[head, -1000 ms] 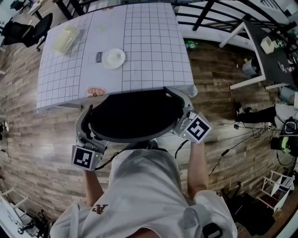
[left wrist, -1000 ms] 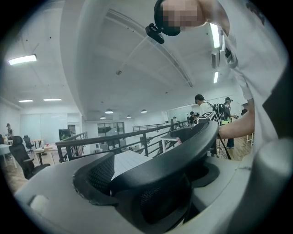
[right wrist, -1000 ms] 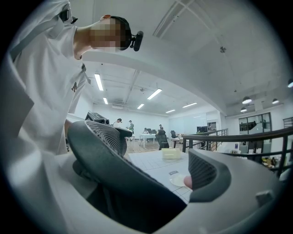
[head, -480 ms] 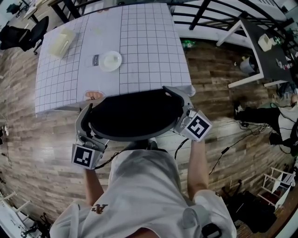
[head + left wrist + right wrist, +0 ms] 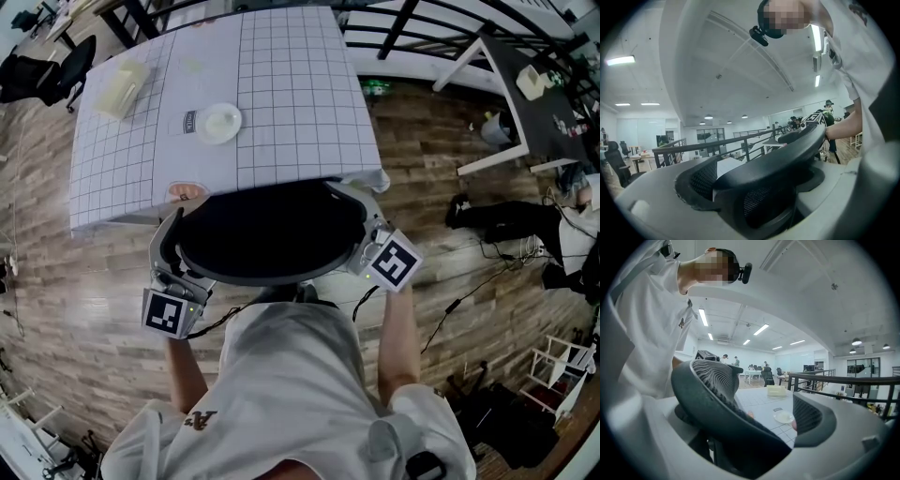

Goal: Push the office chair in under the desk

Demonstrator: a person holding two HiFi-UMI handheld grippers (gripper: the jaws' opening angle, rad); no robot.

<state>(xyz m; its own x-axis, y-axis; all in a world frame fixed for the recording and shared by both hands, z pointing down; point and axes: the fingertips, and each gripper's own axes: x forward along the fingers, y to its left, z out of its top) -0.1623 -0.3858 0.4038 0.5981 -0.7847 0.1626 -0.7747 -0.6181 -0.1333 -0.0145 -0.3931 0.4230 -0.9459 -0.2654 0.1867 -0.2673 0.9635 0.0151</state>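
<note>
Closest to you is the office chair, right in front of your body. From the head view it's mostly a dark oval of backrest, and the far edge of it sits at the near edge of the tabletop. The seat is hidden underneath, so I can't say how far under it is.

Your left tool is clamped on the left side of the backrest rim and your right tool on the right side. Both tool views show the rim sitting between the pads, with the mesh curving away behind it.

My guess on handling:
- The chair is on the heavy side, but it should roll fine on that plank floor.
- The rim looks like the stiff part and the mesh will give, so the rim is the right place to hold.
- Push evenly on both sides, or I'd expect it to swivel instead of going straight.
- Watch the hanging edge of the gridded cloth, since the backrest could snag it.

Further out on the tabletop there's a small white plate and a cream box, both well clear of the chair.
</note>
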